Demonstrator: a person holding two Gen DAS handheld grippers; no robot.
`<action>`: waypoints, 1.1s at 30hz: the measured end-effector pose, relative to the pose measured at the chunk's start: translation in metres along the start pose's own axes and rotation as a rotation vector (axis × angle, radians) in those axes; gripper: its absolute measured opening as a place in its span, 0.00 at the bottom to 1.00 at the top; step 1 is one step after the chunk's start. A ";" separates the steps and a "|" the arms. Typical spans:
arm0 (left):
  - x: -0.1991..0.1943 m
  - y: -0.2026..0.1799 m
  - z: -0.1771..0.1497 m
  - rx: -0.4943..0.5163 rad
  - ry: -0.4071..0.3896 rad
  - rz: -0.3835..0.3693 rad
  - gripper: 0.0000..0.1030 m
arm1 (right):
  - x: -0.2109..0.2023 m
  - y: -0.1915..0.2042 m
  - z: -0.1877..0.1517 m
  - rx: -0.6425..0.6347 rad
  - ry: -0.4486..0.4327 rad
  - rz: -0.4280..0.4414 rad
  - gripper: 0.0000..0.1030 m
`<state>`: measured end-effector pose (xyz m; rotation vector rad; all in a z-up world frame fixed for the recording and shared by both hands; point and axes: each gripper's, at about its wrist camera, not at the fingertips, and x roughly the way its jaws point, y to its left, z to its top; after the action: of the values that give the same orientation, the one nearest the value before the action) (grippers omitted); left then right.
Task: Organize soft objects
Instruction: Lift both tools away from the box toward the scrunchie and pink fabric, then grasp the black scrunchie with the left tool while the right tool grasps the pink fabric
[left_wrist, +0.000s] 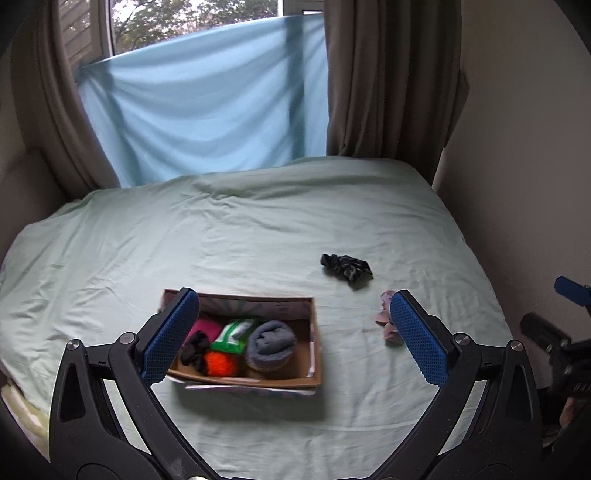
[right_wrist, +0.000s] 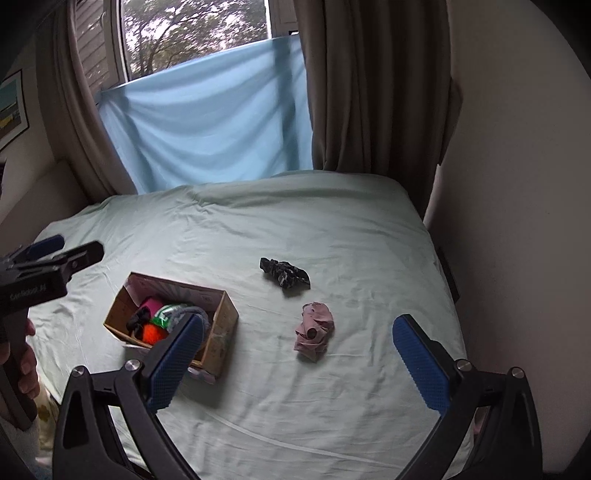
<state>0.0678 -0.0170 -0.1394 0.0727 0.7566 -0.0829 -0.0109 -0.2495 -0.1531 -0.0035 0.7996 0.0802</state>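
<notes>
A cardboard box (left_wrist: 311, 354) sits on the bed and holds a grey rolled cloth (left_wrist: 271, 343), a green-and-white item (left_wrist: 236, 332), an orange ball (left_wrist: 219, 363), a pink item (left_wrist: 205, 328) and a black item (left_wrist: 194, 349). My left gripper (left_wrist: 291, 332) is open and empty above the box's near side. A black crumpled cloth (left_wrist: 345, 269) and a pink crumpled cloth (left_wrist: 386, 321) lie on the sheet to the right. In the right wrist view my right gripper (right_wrist: 297, 354) is open and empty, just short of the pink cloth (right_wrist: 314, 330); the black cloth (right_wrist: 284, 277) and the box (right_wrist: 221, 332) show too.
The pale green bed sheet (left_wrist: 258, 240) covers the whole bed. A light blue cloth (left_wrist: 207, 110) and brown curtains (left_wrist: 391, 81) hang at the window behind. A wall (right_wrist: 517, 184) borders the bed's right edge. The left gripper's body (right_wrist: 40, 273) shows at the right wrist view's left.
</notes>
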 end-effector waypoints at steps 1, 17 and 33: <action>0.008 -0.010 0.003 0.000 0.009 -0.002 1.00 | 0.008 -0.005 0.000 -0.012 0.007 0.011 0.99; 0.195 -0.088 0.033 0.086 0.199 -0.065 1.00 | 0.159 -0.053 -0.017 -0.065 0.167 0.086 0.99; 0.397 -0.125 0.018 0.187 0.392 -0.082 1.00 | 0.301 -0.037 -0.049 -0.109 0.285 0.069 0.99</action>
<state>0.3549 -0.1622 -0.4042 0.2407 1.1424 -0.2223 0.1660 -0.2671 -0.4040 -0.0922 1.0790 0.1916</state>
